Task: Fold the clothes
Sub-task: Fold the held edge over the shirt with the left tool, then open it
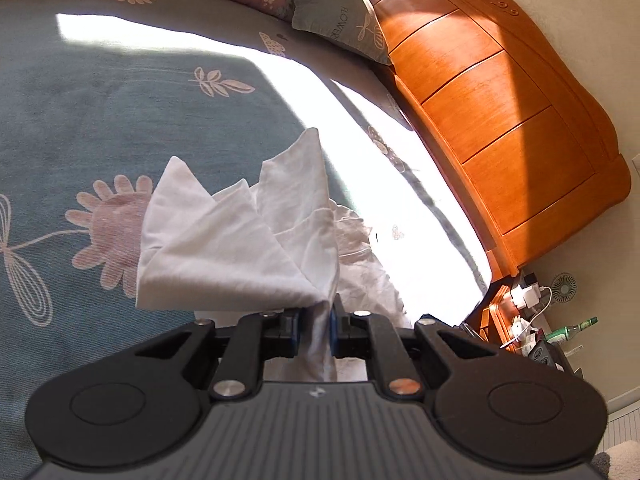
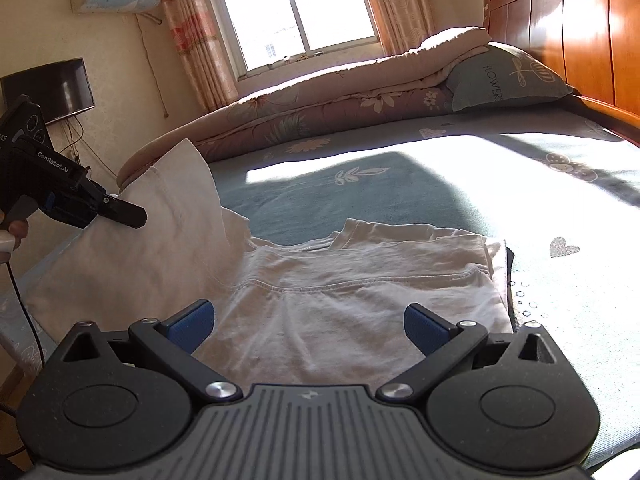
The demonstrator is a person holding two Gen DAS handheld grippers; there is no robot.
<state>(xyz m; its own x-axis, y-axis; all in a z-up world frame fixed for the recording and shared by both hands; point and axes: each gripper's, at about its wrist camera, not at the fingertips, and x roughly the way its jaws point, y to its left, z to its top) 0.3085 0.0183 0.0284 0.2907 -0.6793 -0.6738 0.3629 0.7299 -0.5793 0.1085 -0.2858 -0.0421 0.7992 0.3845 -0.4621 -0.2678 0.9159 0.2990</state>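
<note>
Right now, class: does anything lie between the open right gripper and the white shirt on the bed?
Nothing visible does. The right gripper hangs open directly over the white shirt; the left gripper holds another part aside.

My right hand-held gripper (image 2: 308, 326) is matte black plastic with blue rubber pads (image 2: 426, 330), silver pivot screws and a ribbed grey body, and my matching left hand-held gripper (image 2: 120, 212) carries white "GenRobot.AI" lettering and trails a thin black cable (image 2: 24, 308).
</note>
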